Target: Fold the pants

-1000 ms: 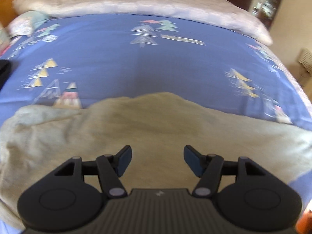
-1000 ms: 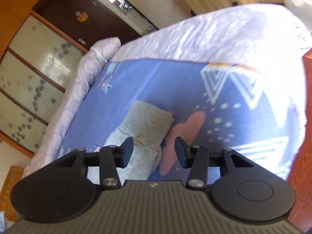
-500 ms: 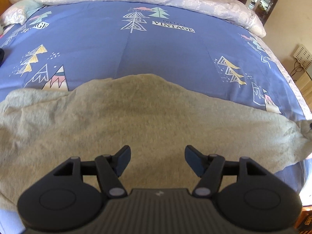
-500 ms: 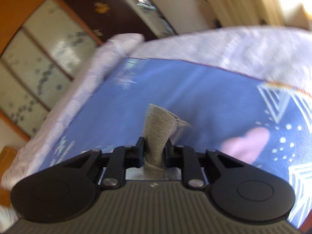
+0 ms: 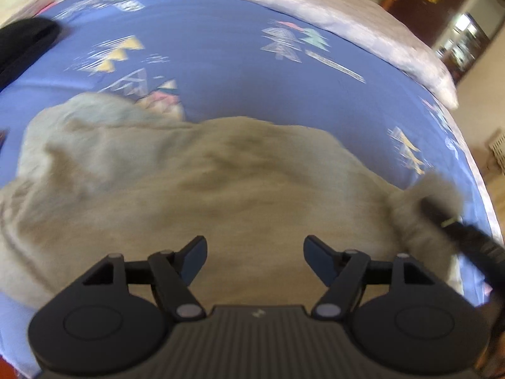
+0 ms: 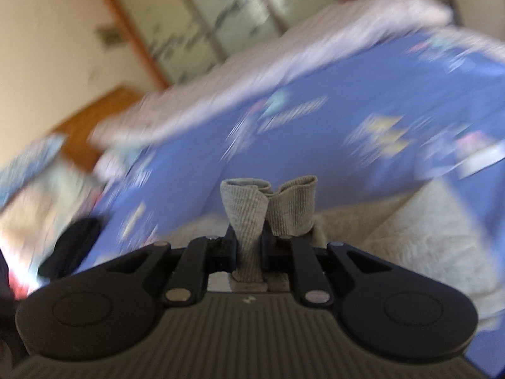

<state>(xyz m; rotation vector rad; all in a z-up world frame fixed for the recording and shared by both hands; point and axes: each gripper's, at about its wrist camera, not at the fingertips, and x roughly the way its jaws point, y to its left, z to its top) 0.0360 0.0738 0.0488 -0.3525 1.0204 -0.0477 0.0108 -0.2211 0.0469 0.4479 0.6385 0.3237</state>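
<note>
Reading any print here is hard: the blue bedspread [image 5: 221, 47] carries tree and triangle motifs and a strip of lettering beside one tree, but blur leaves the words illegible in both views.

The left claw [image 5: 255, 257] hangs over the grey pants [image 5: 221, 170], which lie spread across the near part of the bedspread. Its jaws stand well apart and are opening, with nothing between the blue pads; whether the fingertips touch the cloth below cannot be told.

The right claw [image 6: 248, 249] is closing on the ribbed cuffs [image 6: 246, 208] of the pants, the pads pressing one cuff at its base while both cuffs stick up past the fingertips. In the left wrist view a raised bunch of grey fabric sits at the right edge with a dark, blurred bar across it.

A black item [image 5: 25, 38] lies at the bedspread's far left, and a pale quilt [image 5: 315, 3] runs along the far side.
</note>
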